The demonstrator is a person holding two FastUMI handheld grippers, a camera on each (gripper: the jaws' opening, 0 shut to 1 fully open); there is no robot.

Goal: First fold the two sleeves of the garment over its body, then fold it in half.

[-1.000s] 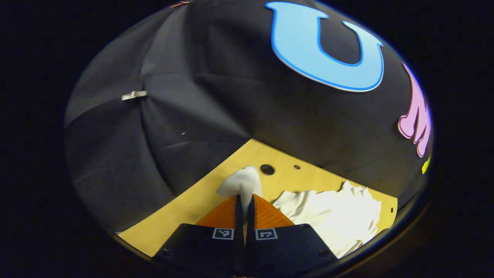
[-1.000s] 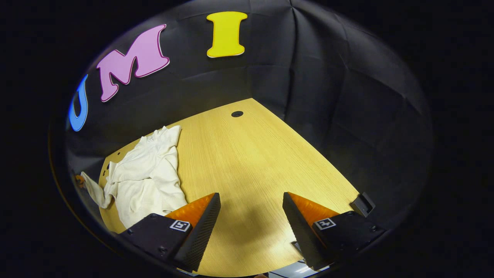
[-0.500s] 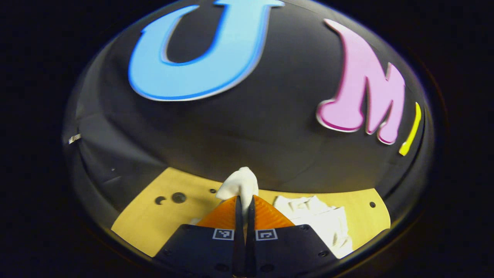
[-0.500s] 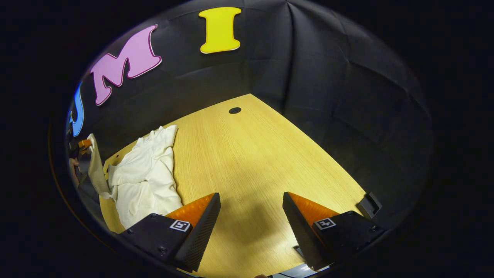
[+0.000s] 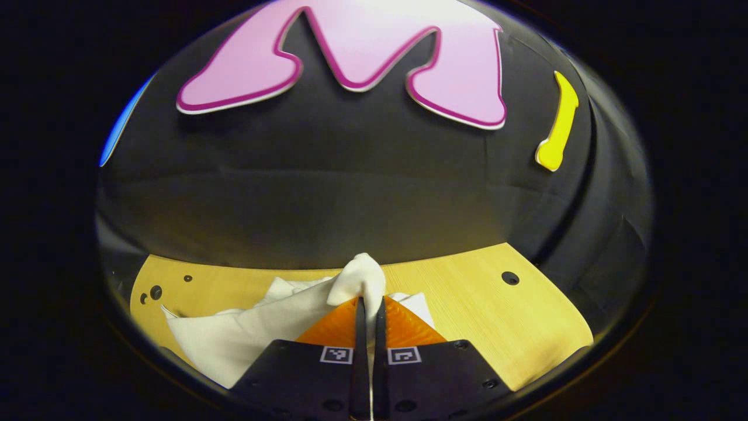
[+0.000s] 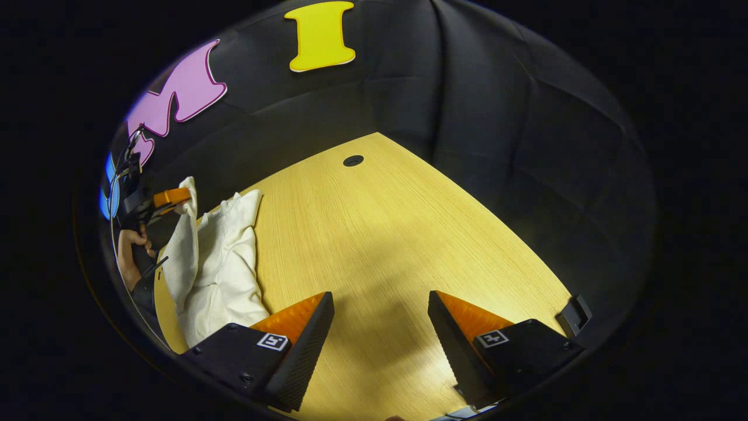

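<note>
The left gripper view rides low and close over the tabletop, facing the booth's back wall. The right gripper view sits higher and farther back, looking down across the tabletop. Both share the garment and the tabletop.

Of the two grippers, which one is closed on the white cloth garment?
The left gripper: its fingers are pinched together on a sleeve of the white cloth garment, lifting it. The right gripper stands open over the bare wooden table.
</note>
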